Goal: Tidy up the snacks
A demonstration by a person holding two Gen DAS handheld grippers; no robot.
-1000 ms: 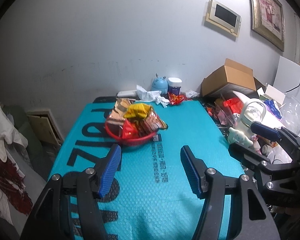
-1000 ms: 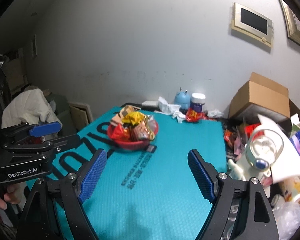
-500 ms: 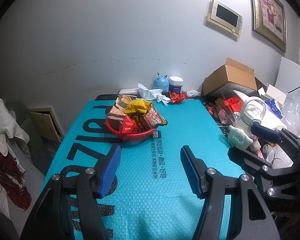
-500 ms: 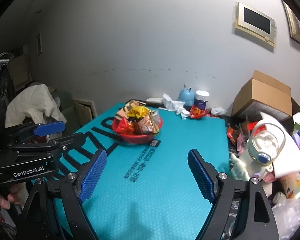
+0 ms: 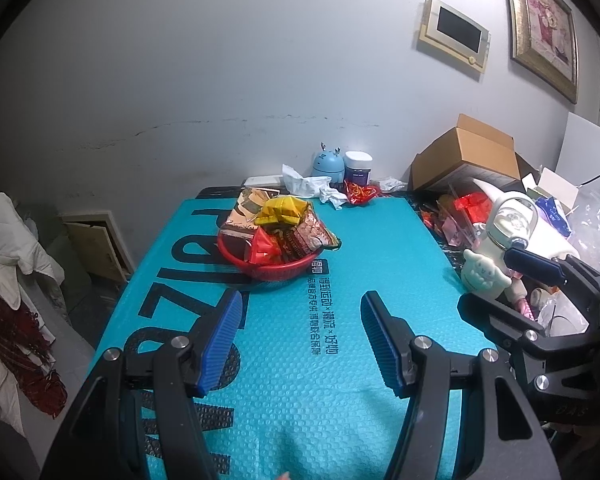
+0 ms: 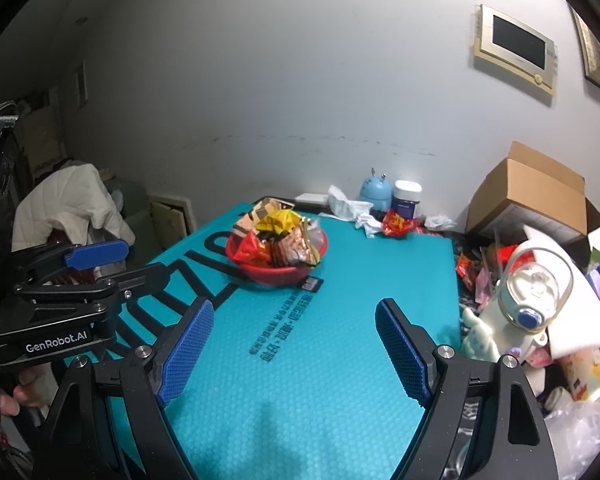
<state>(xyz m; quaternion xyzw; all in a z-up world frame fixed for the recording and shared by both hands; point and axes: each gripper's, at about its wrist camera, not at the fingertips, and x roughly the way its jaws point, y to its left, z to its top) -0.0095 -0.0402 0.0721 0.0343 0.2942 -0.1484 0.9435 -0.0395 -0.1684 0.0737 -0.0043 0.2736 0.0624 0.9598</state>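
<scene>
Left wrist: red basket nearer than before | left gripper, right gripper spread, empty

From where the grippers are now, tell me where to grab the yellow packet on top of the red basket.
Take the yellow packet by its crumpled upper edge, coming down from above. It lies topmost on the heap in the red basket, so nothing covers it, while other packets crowd its sides. Both the left gripper and the right gripper are open and empty; either would probably do.

- Left gripper: blue pads apart, nothing btwn them, tips down a bit.
- Right gripper: wider apart, also empty.
</scene>
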